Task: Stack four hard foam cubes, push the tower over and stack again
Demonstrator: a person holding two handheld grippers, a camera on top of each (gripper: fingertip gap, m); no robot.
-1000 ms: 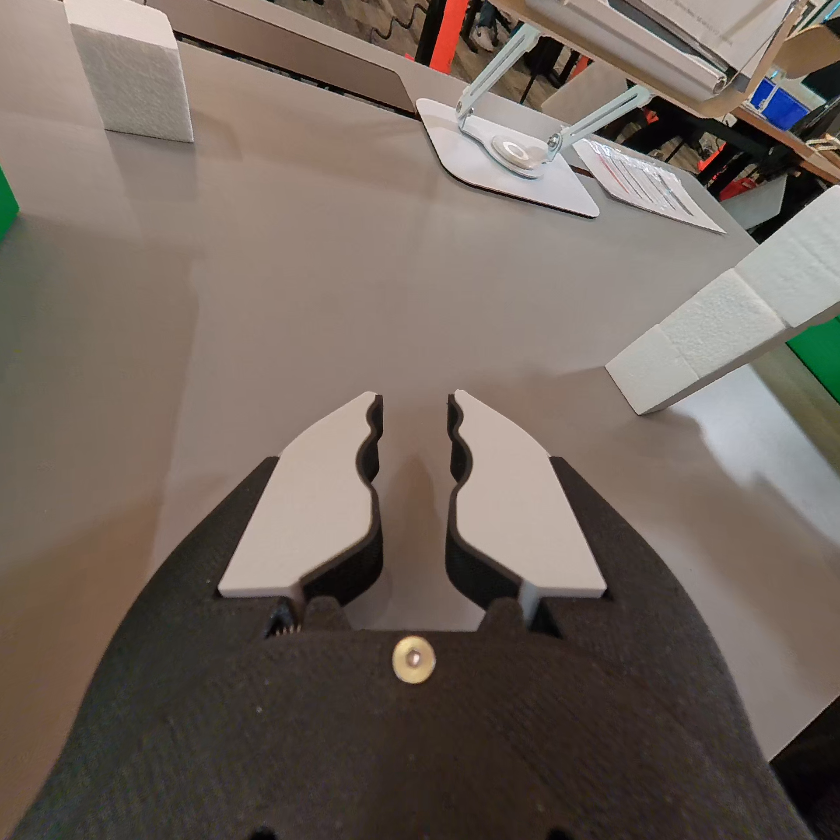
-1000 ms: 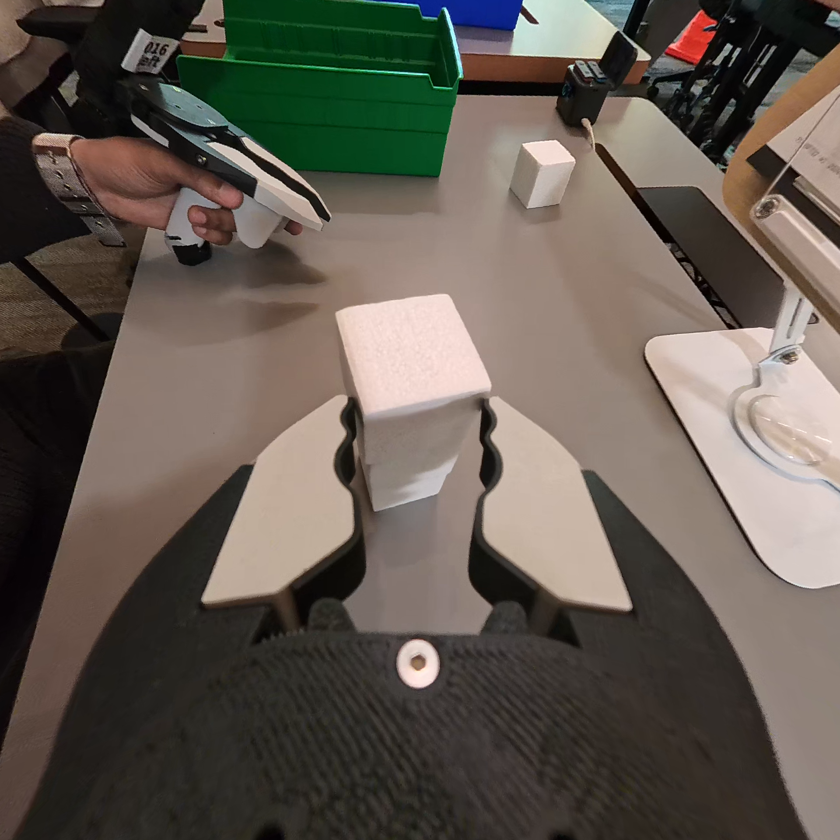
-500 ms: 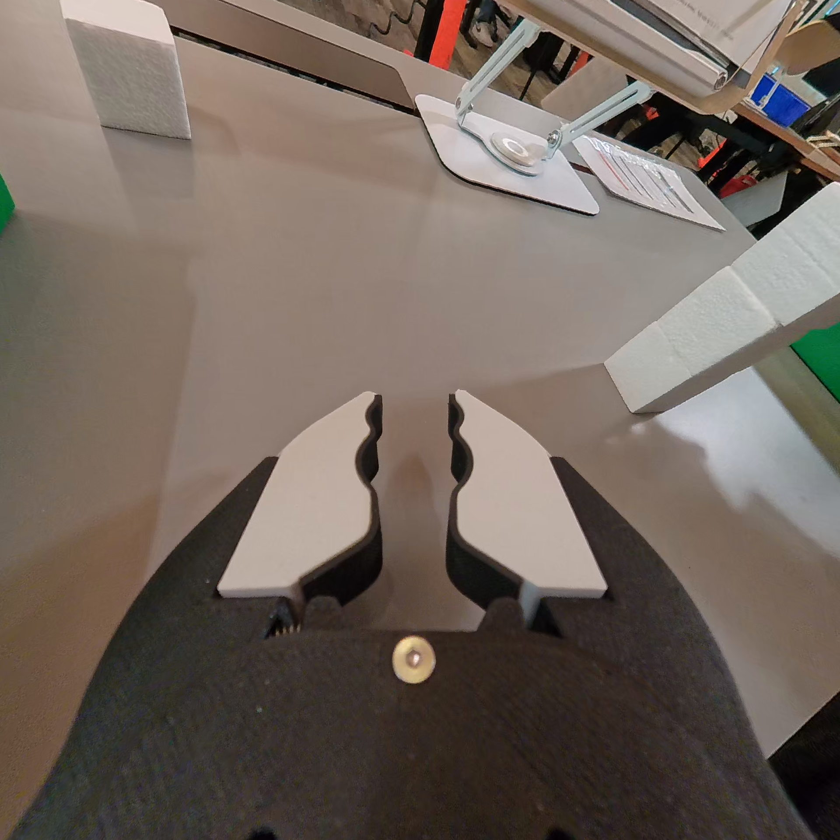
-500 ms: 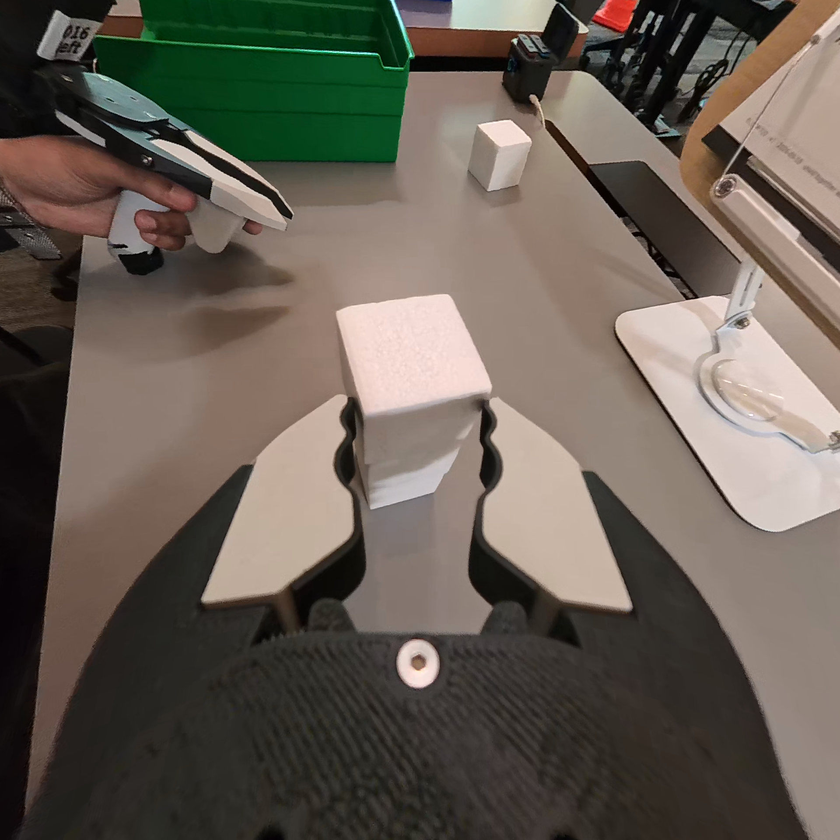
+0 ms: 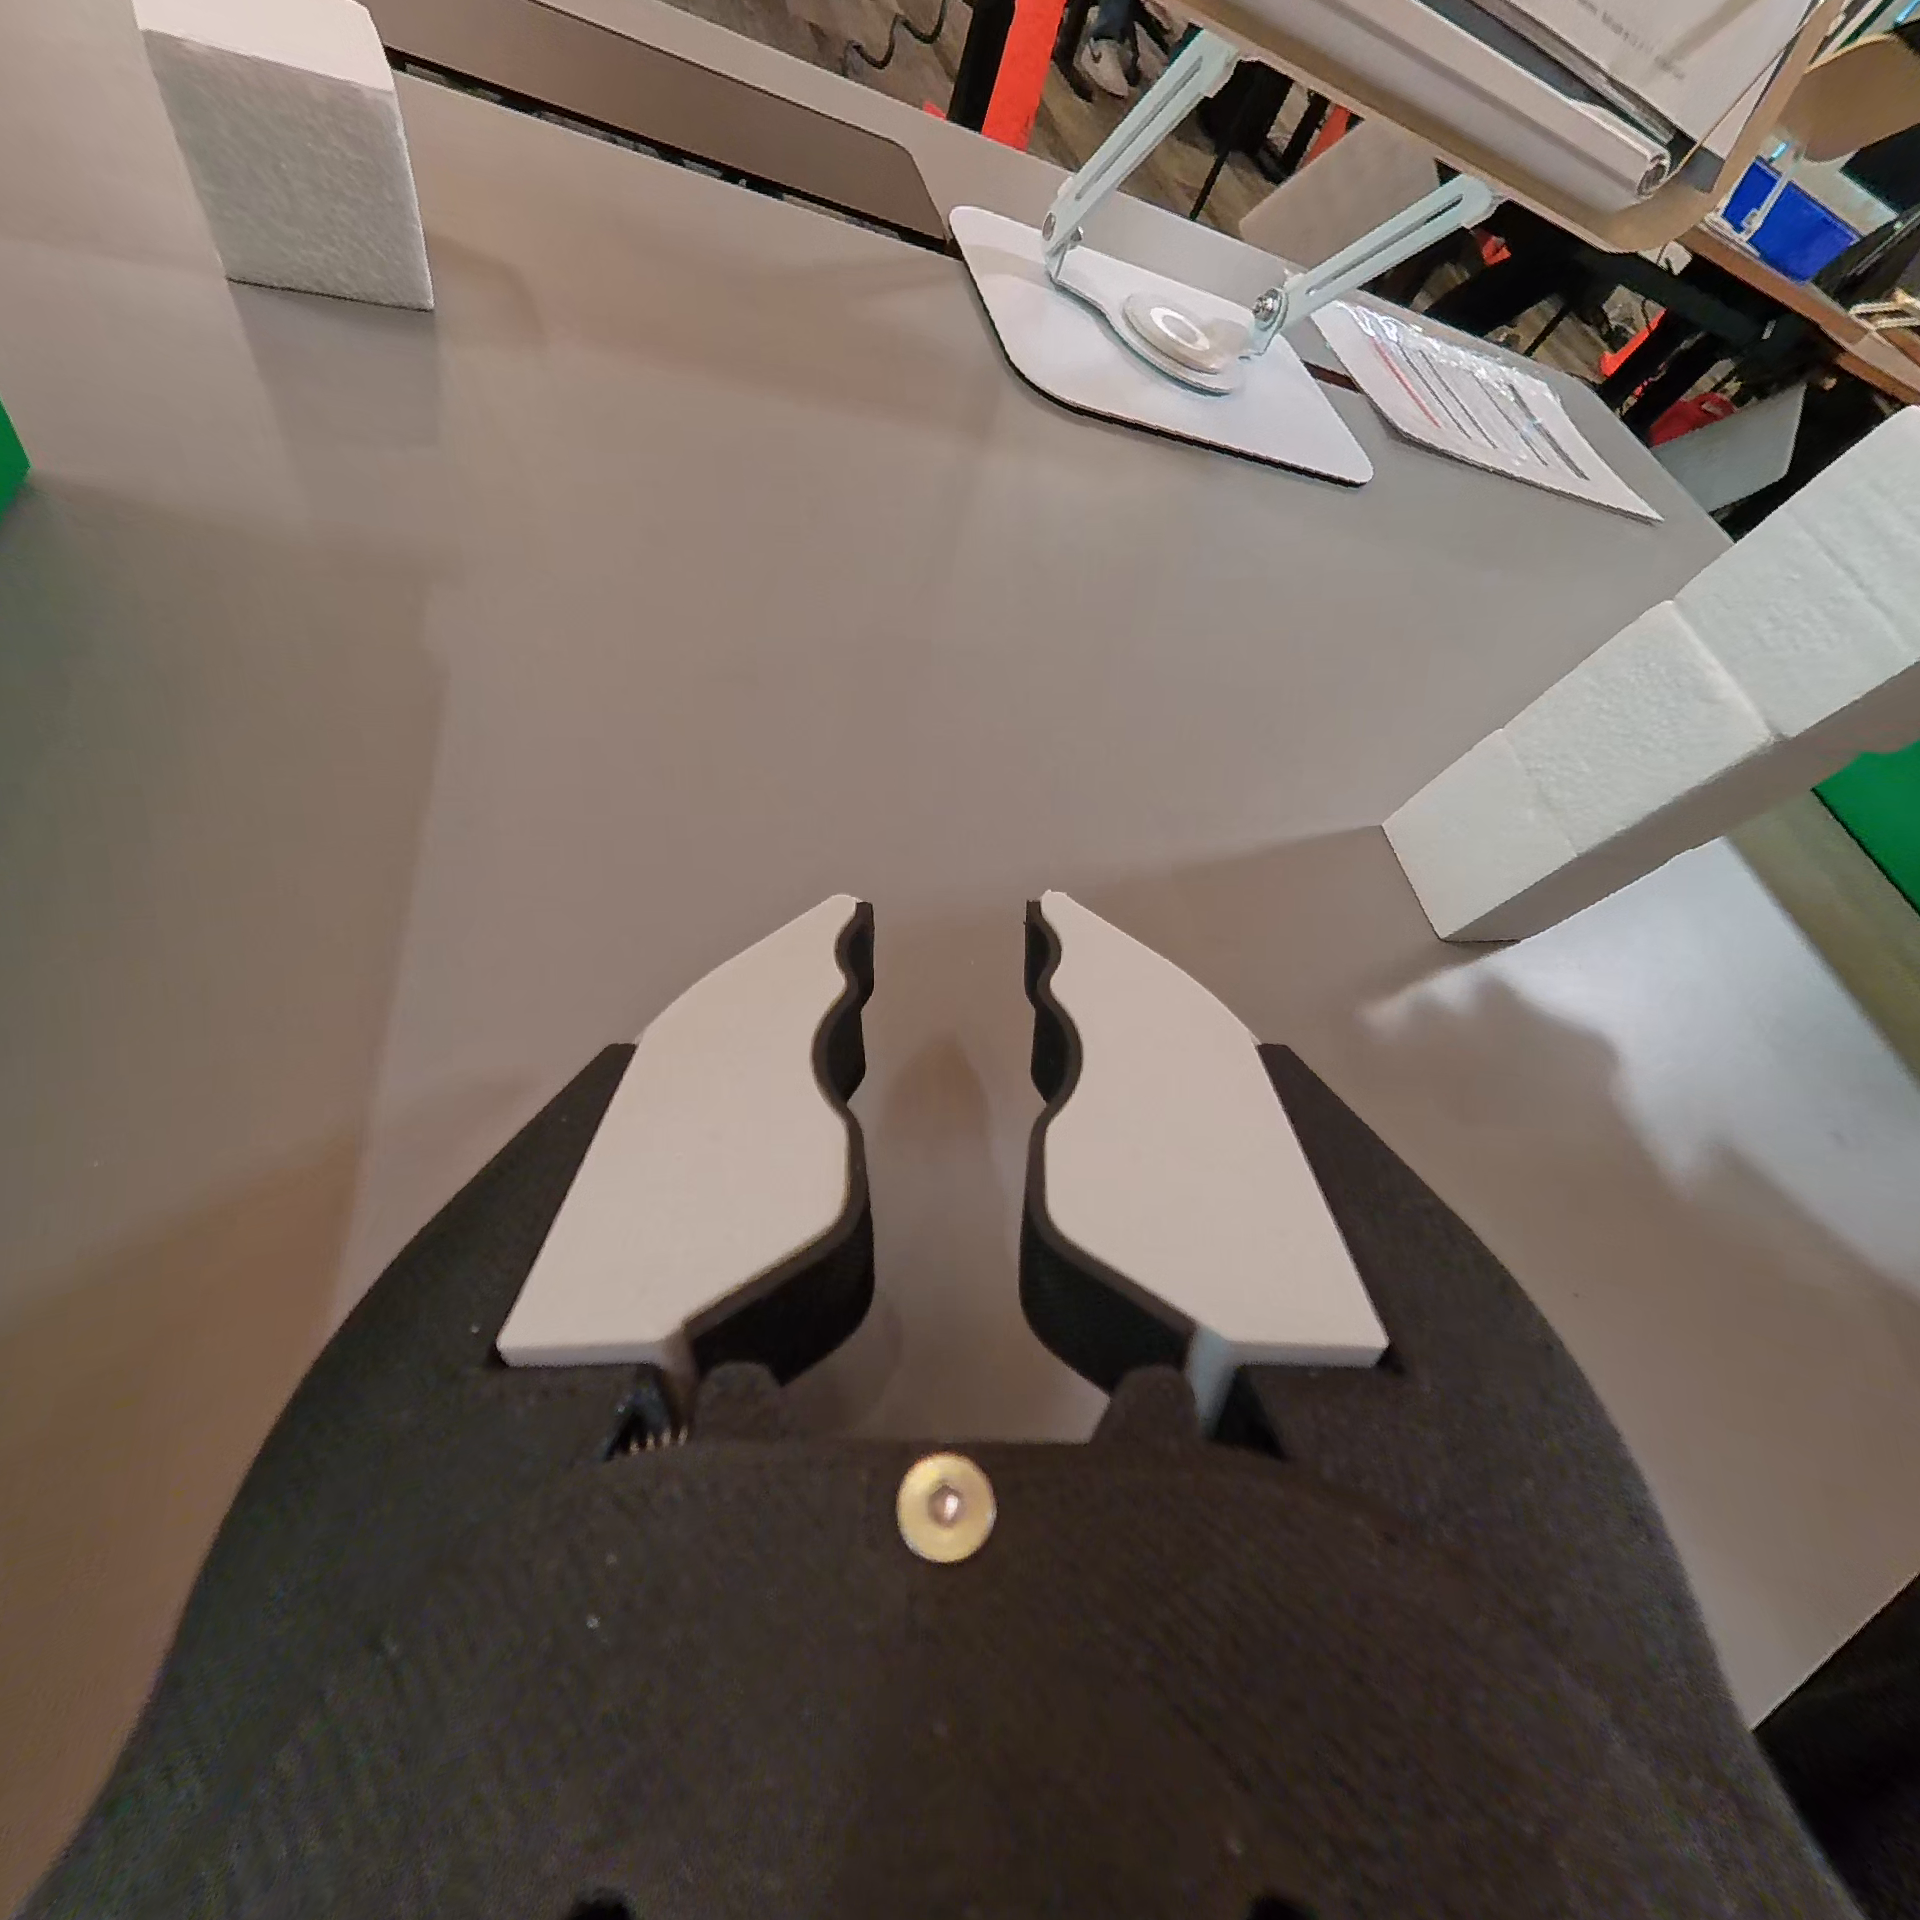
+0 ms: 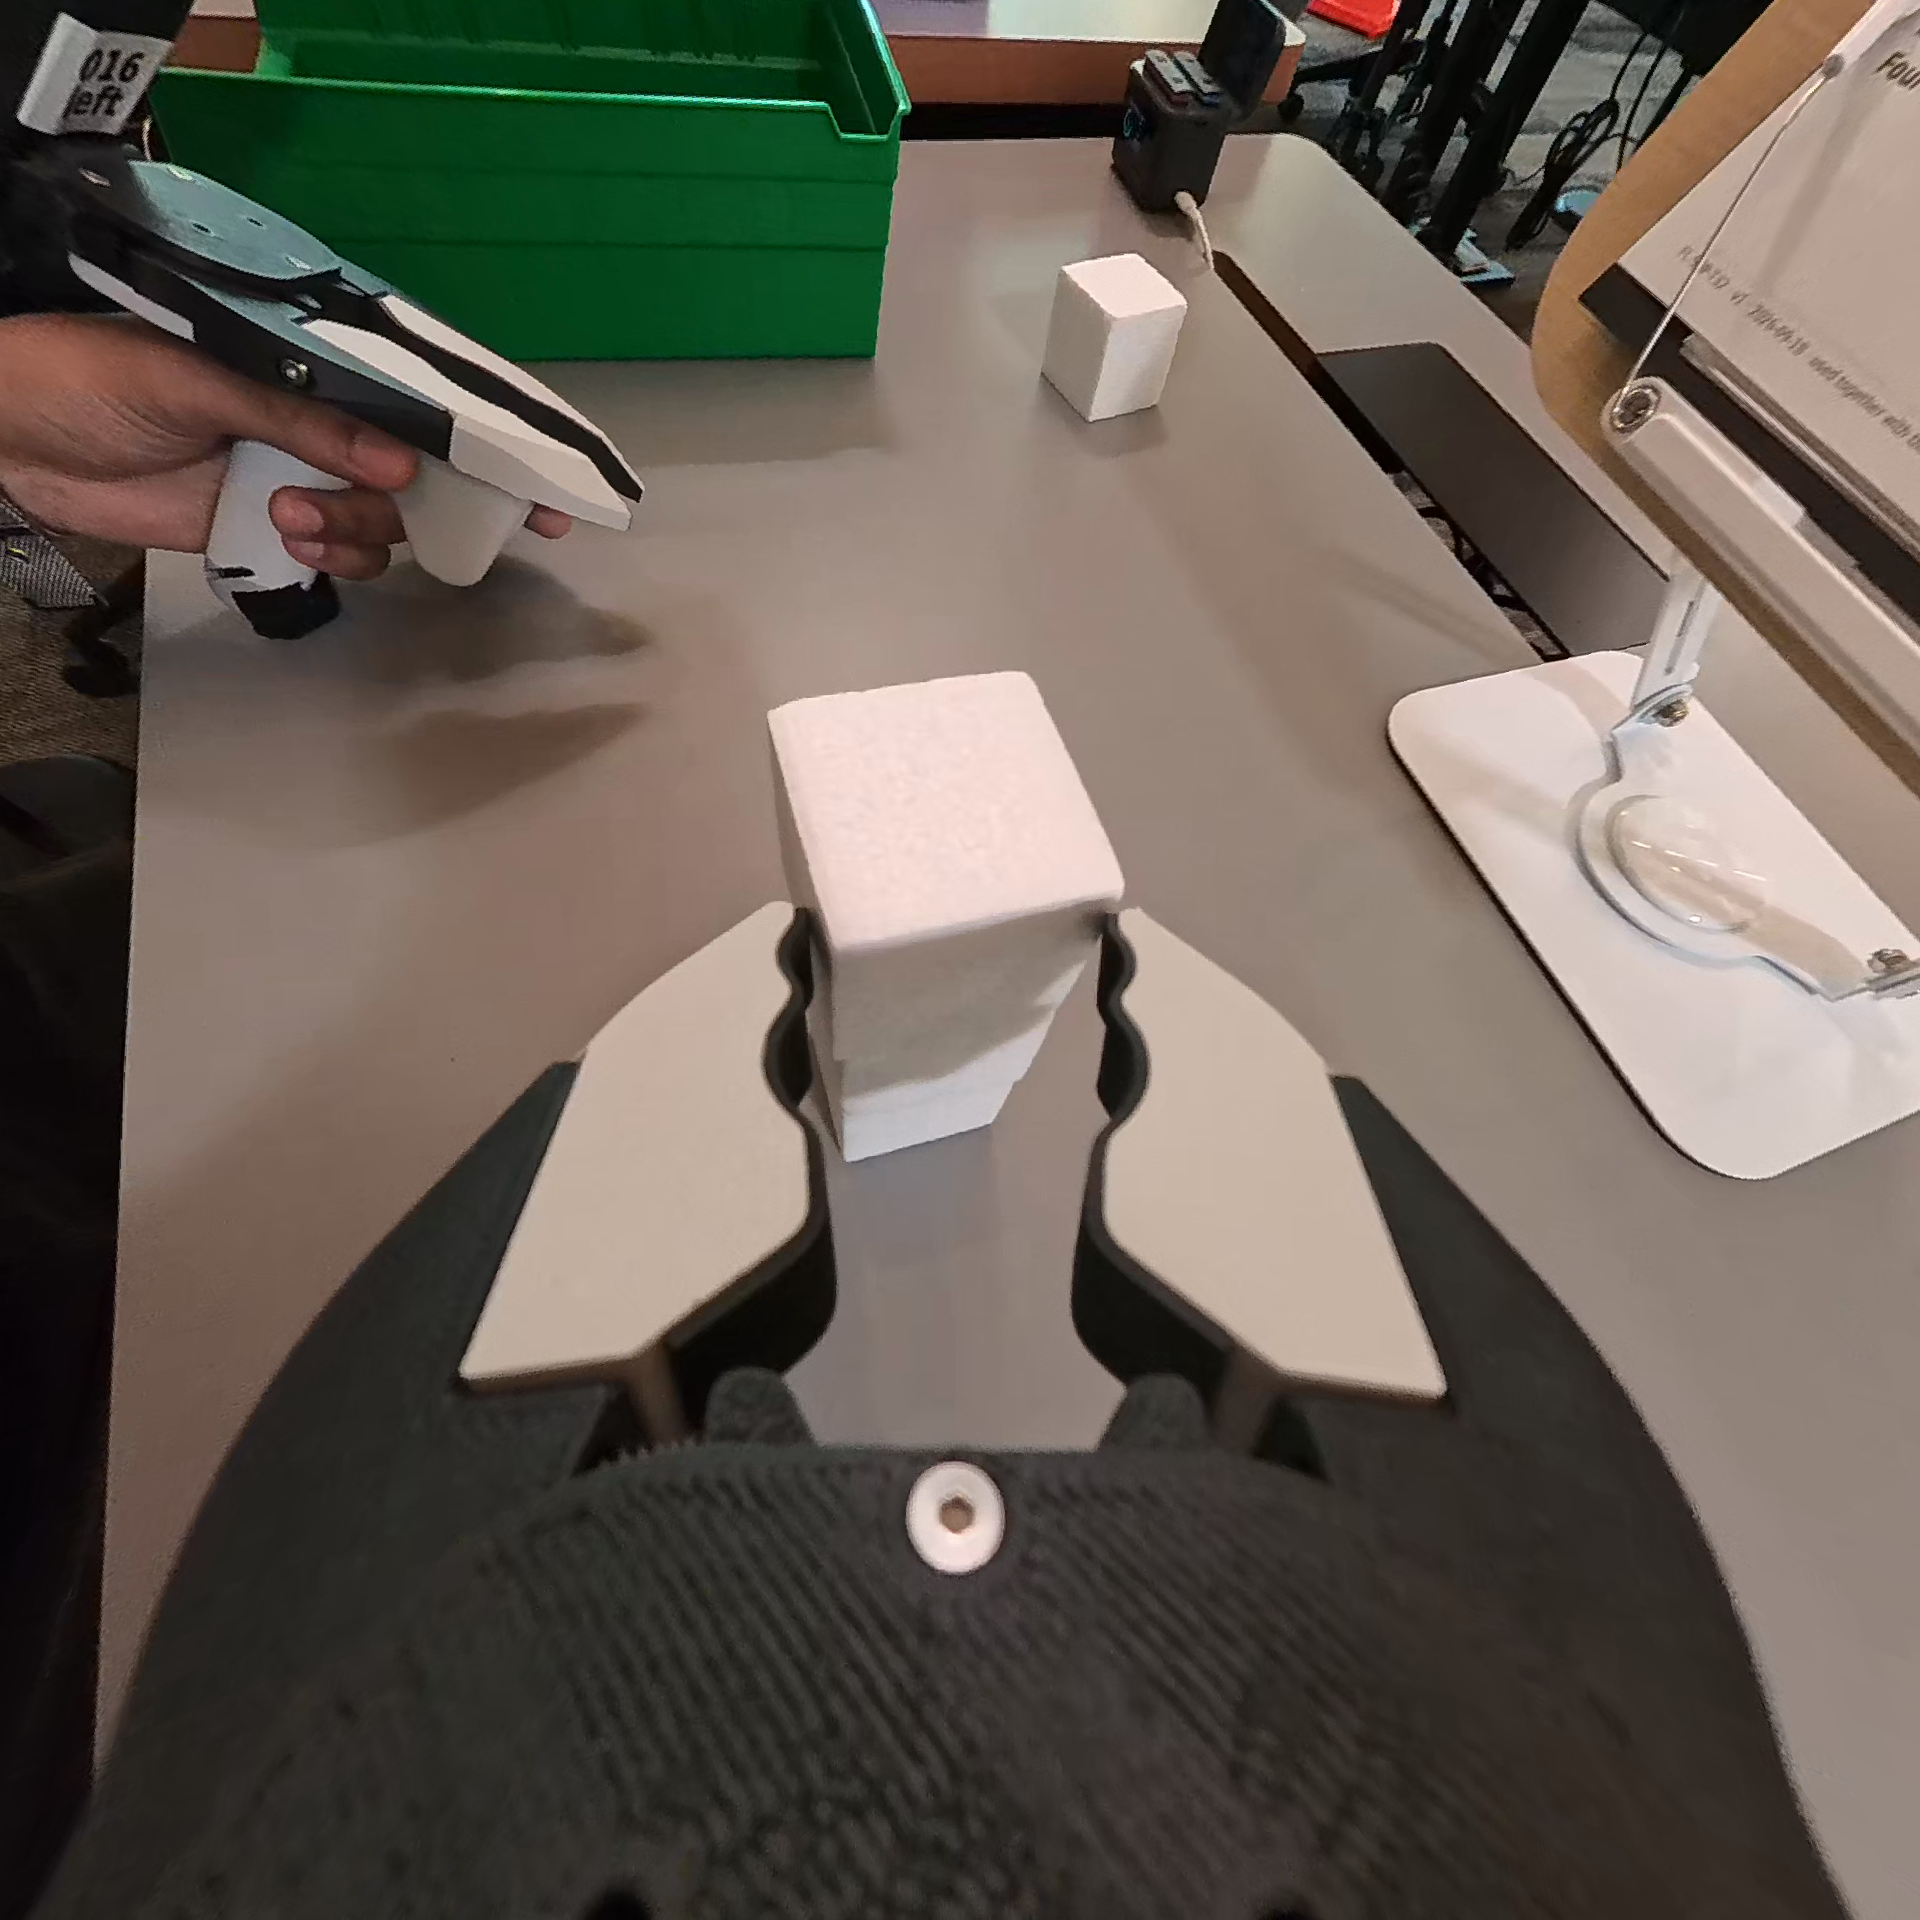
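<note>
Green bin (image 6: 520,208) shifted nearer, right gripper (image 6: 951,925) clamps foam stack (image 6: 935,894), left gripper (image 5: 948,914) narrowly parted, empty

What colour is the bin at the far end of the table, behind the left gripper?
Bright green bin, plain with no pattern; clearest in the right wrist view.

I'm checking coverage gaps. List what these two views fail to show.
- Right wrist view: whether the foam stack between the right gripper fingers rests on the table; its base is hidden.
- Left wrist view: the stack's top, cut by the right edge.
- Right wrist view: the green bin's contents, behind its wall.
- Left gripper: open, empty.
</note>
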